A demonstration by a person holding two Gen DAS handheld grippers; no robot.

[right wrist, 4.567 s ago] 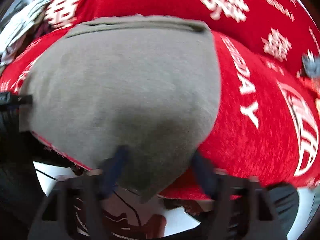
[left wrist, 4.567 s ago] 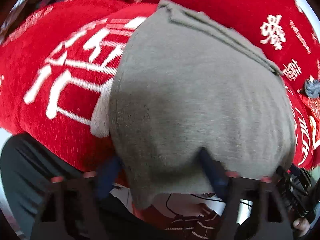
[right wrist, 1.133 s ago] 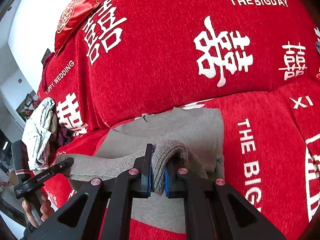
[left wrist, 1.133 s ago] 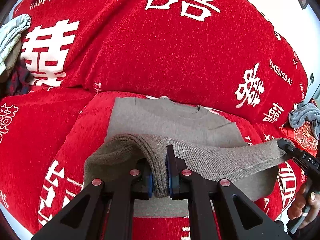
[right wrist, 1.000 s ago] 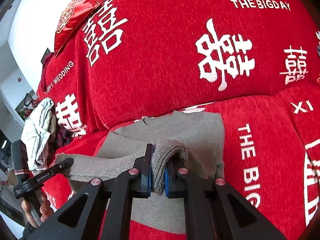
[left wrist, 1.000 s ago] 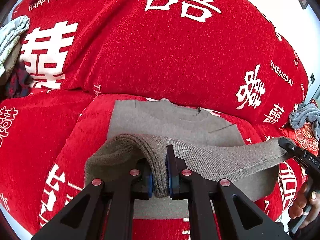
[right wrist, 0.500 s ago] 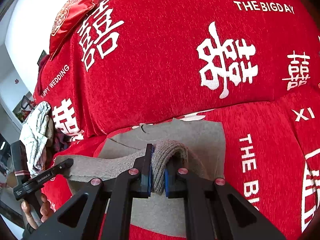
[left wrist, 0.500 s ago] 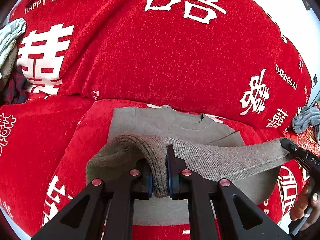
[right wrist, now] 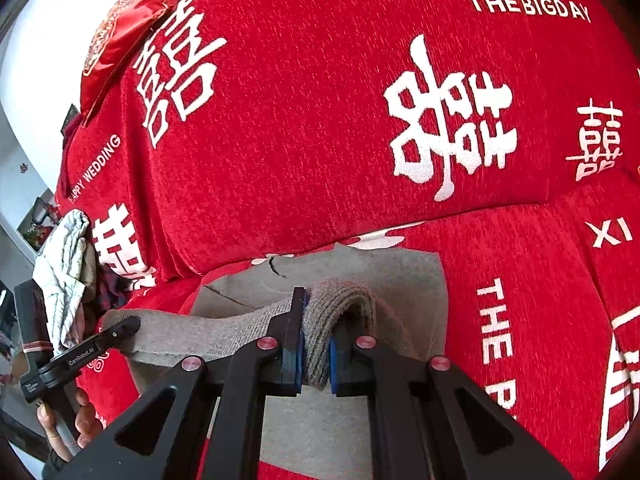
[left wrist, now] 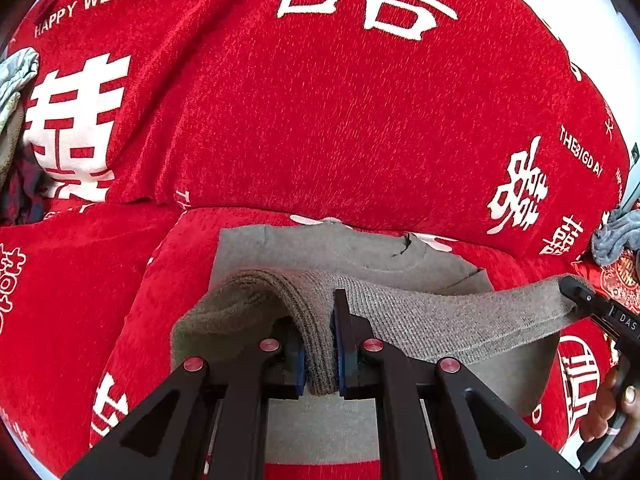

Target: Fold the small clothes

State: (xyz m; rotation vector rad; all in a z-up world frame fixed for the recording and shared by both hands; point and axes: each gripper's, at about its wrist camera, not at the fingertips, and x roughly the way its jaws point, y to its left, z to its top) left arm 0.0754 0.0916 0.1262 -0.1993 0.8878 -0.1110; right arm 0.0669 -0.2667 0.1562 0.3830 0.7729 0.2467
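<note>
Leftmost, the left gripper [left wrist: 321, 350] pinches the ribbed knit hem of the grey sweater [left wrist: 340, 246] tight between blue pads. Its soft body lies flat on the nubby red sofa cover [left wrist: 320, 120], neckline toward the backrest, hem raised in a taut band. Rightward, the right gripper [right wrist: 315, 354] clamps the hem's other bunched, rounded fold.

A red sofa cover [left wrist: 320, 128] printed with white characters and the words "HAPPY WEDDING" and "THE BIGDAY" fills both views. A red embroidered cushion [right wrist: 120, 28] sits atop the backrest. Crumpled pale clothes [right wrist: 66, 276] lie heaped at one end, a grey-blue cloth [left wrist: 614, 236] at the other.
</note>
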